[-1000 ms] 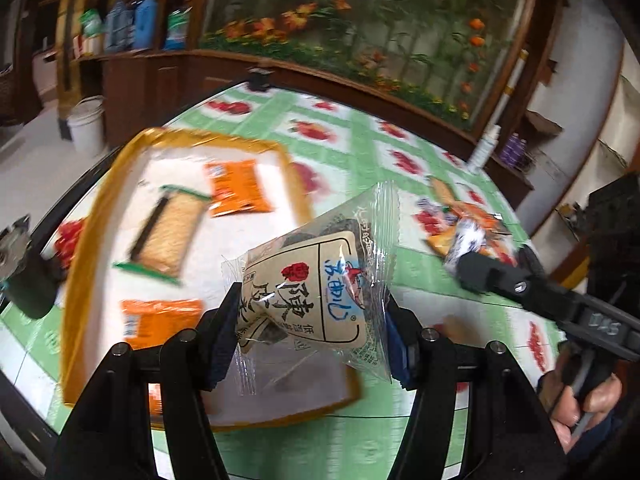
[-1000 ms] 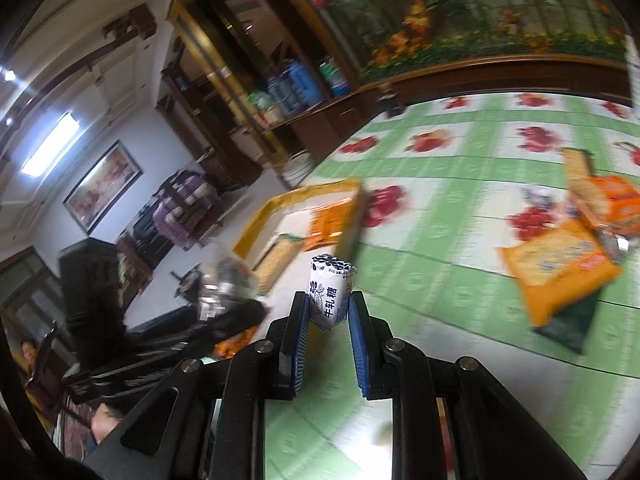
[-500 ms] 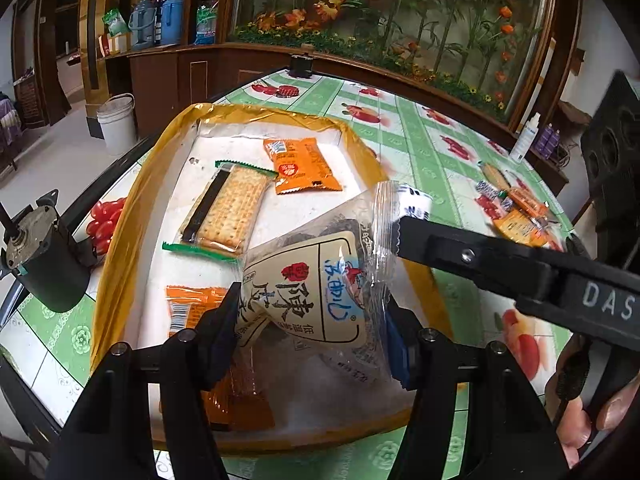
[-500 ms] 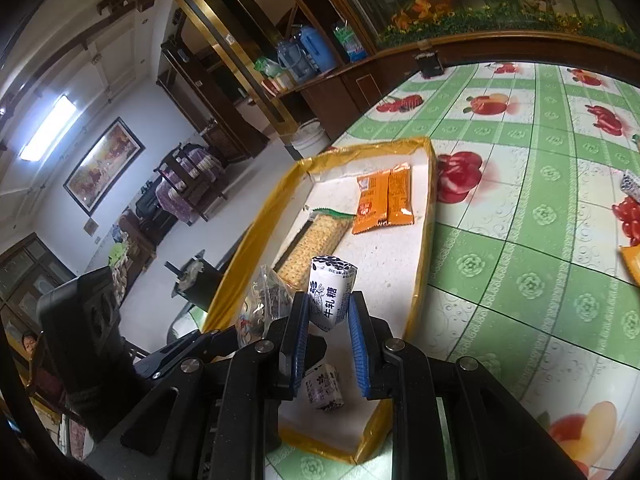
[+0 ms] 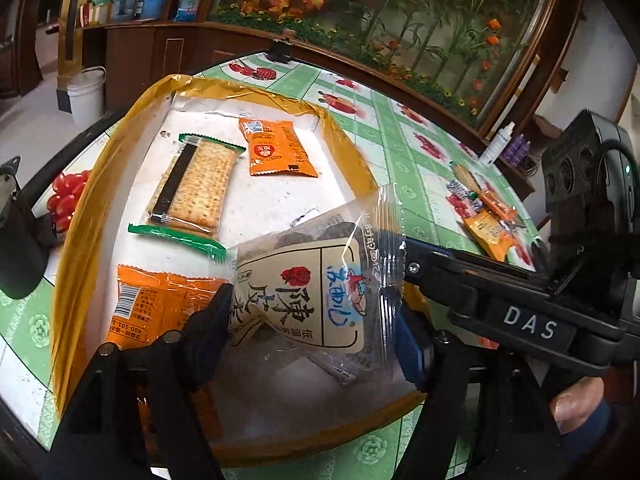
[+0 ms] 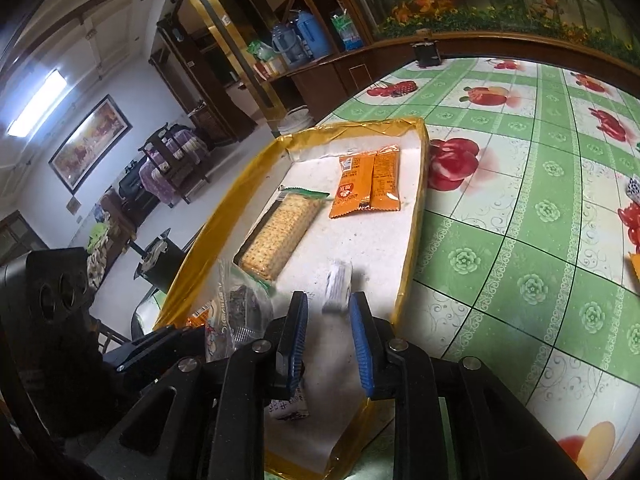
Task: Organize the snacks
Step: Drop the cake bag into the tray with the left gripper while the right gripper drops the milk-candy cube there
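My left gripper (image 5: 316, 316) is shut on a clear plum-snack bag with a beige label (image 5: 308, 296), held over the near end of the gold-rimmed tray (image 5: 100, 168). My right gripper (image 6: 328, 316) is open above the tray (image 6: 416, 216); a small white candy packet (image 6: 338, 286), blurred, lies or falls just beyond its fingers. The tray holds a cracker pack (image 5: 192, 188), an orange packet (image 5: 276, 148) and another orange packet (image 5: 156, 304). A second white candy (image 6: 288, 402) lies under the right gripper.
More snacks (image 5: 484, 216) lie in a pile on the green fruit-print tablecloth (image 6: 520, 240) to the right. A dark cylinder (image 5: 16, 240) stands at the table's left edge. A wooden cabinet and aquarium stand behind.
My right gripper has opened and let go of the white candy packet, which has dropped toward the tray. My left gripper still holds the plum bag, a little lower over the tray.
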The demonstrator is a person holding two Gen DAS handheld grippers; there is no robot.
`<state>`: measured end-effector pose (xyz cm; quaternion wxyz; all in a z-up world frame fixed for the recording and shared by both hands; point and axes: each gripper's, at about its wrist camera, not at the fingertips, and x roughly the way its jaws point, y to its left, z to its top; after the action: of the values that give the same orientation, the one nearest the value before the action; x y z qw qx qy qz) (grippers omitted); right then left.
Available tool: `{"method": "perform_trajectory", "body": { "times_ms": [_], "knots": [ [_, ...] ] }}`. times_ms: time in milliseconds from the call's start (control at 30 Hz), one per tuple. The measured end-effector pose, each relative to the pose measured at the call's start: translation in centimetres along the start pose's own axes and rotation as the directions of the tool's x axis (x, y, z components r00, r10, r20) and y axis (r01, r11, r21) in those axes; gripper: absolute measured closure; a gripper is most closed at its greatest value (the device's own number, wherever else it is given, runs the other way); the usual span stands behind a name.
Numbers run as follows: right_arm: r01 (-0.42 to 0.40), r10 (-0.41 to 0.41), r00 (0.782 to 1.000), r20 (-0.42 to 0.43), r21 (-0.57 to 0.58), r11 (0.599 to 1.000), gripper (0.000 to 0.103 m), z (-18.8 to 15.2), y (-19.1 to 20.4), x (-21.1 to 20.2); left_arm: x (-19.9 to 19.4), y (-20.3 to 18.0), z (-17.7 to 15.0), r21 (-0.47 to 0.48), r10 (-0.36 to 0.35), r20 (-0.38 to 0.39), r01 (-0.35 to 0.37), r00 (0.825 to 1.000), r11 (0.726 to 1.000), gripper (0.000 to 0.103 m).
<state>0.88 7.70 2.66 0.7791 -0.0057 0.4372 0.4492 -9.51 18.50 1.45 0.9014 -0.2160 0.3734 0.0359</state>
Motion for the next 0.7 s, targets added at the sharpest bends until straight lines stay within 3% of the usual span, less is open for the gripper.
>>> {"method": "perform_trajectory", "body": {
  "times_ms": [100, 267, 333, 367, 433, 533, 633, 700],
  "knots": [
    [-0.036, 0.036, 0.999, 0.007, -0.006, 0.999, 0.074, 0.1, -0.1, -0.4, -0.4, 0.2, -0.1, -0.005, -0.026, 0.012, 0.026, 1.0, 1.0, 0.03],
    [-0.123, 0.122, 0.992, 0.041, 0.016, 0.992, 0.074, 1.0, -0.9, -1.1, -1.1, 0.5, -0.3, -0.014, -0.052, 0.05, 0.053, 0.997, 0.999, 0.03],
    [-0.103, 0.1, 0.992, 0.08, 0.035, 0.994, 0.074, 1.6, -1.5, -1.6, -1.1, 0.5, -0.2, -0.015, -0.061, 0.046, 0.061, 0.997, 0.998, 0.03],
    [-0.104, 0.091, 0.985, 0.144, 0.086, 0.991, 0.074, 2.4, -2.8, -2.6, -1.1, 0.5, -0.2, -0.017, -0.059, 0.05, 0.06, 0.997, 0.998, 0.03],
    [-0.101, 0.082, 0.982, 0.17, 0.105, 0.989, 0.074, 2.8, -3.4, -3.0, -1.2, 0.3, -0.2, -0.005, -0.064, 0.055, 0.065, 0.996, 0.998, 0.03],
    [-0.094, 0.028, 0.954, 0.299, 0.21, 0.973, 0.074, 3.2, -5.8, -4.9, -1.5, -0.1, -0.3, 0.01, -0.049, 0.075, 0.048, 0.996, 0.999, 0.03],
    [-0.117, 0.03, 0.947, 0.318, 0.259, 0.959, 0.074, 3.3, -6.8, -5.2, -0.7, -0.7, -0.1, 0.03, -0.031, 0.037, 0.03, 0.999, 0.999, 0.03],
    [-0.185, 0.086, 0.943, 0.321, 0.292, 0.938, 0.074, 3.3, -7.2, -5.1, -0.1, -0.4, 0.1, 0.007, -0.017, 0.009, 0.017, 1.0, 1.0, 0.03]
  ]
}}
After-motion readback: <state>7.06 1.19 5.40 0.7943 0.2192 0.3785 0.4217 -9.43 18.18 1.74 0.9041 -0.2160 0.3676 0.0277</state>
